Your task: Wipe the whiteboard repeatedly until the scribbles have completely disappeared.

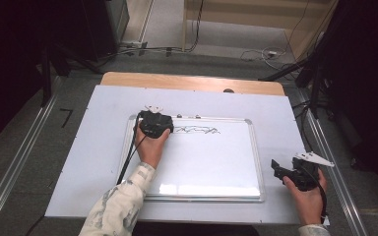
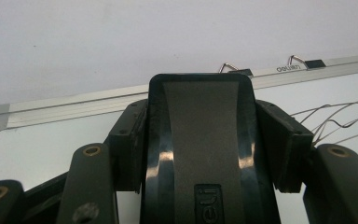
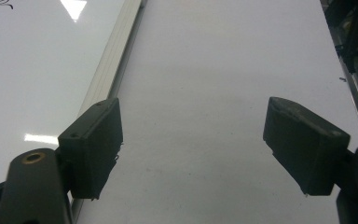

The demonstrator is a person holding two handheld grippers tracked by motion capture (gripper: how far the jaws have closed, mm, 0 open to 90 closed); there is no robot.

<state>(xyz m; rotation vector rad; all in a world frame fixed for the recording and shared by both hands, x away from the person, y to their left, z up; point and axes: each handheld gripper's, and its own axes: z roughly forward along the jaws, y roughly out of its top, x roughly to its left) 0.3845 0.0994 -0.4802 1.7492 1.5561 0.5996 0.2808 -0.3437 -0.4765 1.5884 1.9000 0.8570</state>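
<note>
- Gripping a black whiteboard eraser [image 2: 200, 154], the left gripper [image 1: 156, 123] has its jaws closed on the eraser's two long sides; in the left gripper view a pad presses on each flank.
- The eraser's long axis runs straight along the jaws, and its rounded end points away from the hand toward the far frame of the whiteboard [image 1: 211, 172]. A grey strip runs down its middle, with part of a brand label showing near the bottom of that view.
- In the high view the eraser is hidden under the left gripper, which sits over the whiteboard's far left part, close to the top edge.
- Thin black marker scribbles [image 1: 197, 130] lie on the board just beside the left gripper, on its right in the high view; in the left gripper view they show at the right edge, beside the eraser.
- Two binder clips [image 2: 235, 70] sit on the board's far frame, beyond the eraser's tip.
- The whiteboard lies flat on a pale sheet [image 1: 93, 147] that covers the worktop [image 1: 187, 81], its long side running left to right.
- The right gripper [image 1: 281, 169] is held off the board's right edge, over the pale sheet, well apart from the eraser. Its jaws stand wide open with nothing between them.
</note>
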